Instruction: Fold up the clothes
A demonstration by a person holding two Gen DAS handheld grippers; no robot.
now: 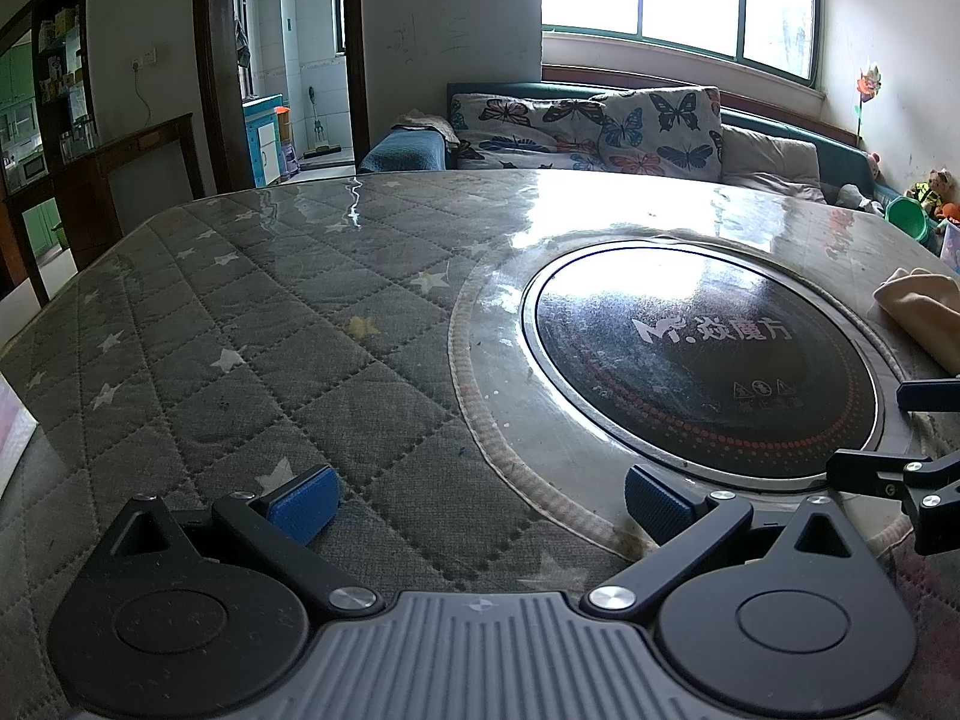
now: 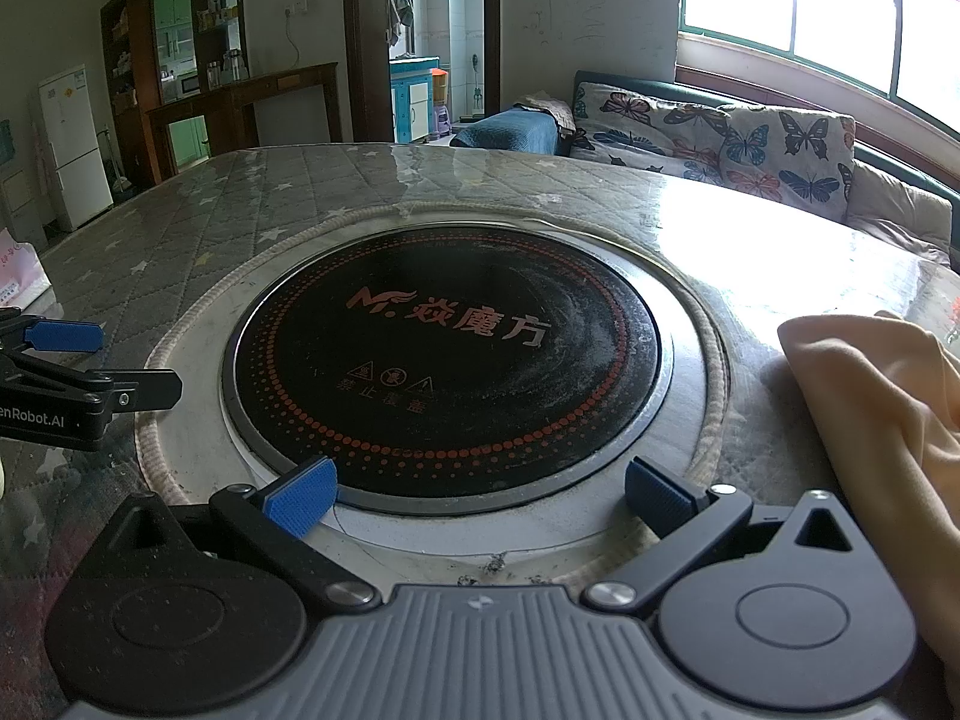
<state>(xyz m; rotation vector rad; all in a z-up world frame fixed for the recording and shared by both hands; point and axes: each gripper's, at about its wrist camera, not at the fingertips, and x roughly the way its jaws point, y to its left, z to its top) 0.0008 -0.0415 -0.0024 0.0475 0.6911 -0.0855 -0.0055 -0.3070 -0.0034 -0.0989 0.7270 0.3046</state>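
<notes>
The table cover (image 1: 252,324) is grey, quilted in diamonds with pale stars; the round cooktop (image 2: 447,354) is black with orange-red dots and lettering, ringed in silver; the garment (image 2: 888,420) is plain peach; both grippers, left (image 1: 480,501) and right (image 2: 480,498), are black with blue ribbed pads; sofa cushions (image 1: 624,126) show multicoloured butterflies on white.

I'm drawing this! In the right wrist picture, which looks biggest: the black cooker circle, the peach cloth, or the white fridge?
1. Cooker circle, biggest.
2. Peach cloth, though cut off by the picture's edge.
3. Fridge, smallest, but only because it stands far away.
</notes>
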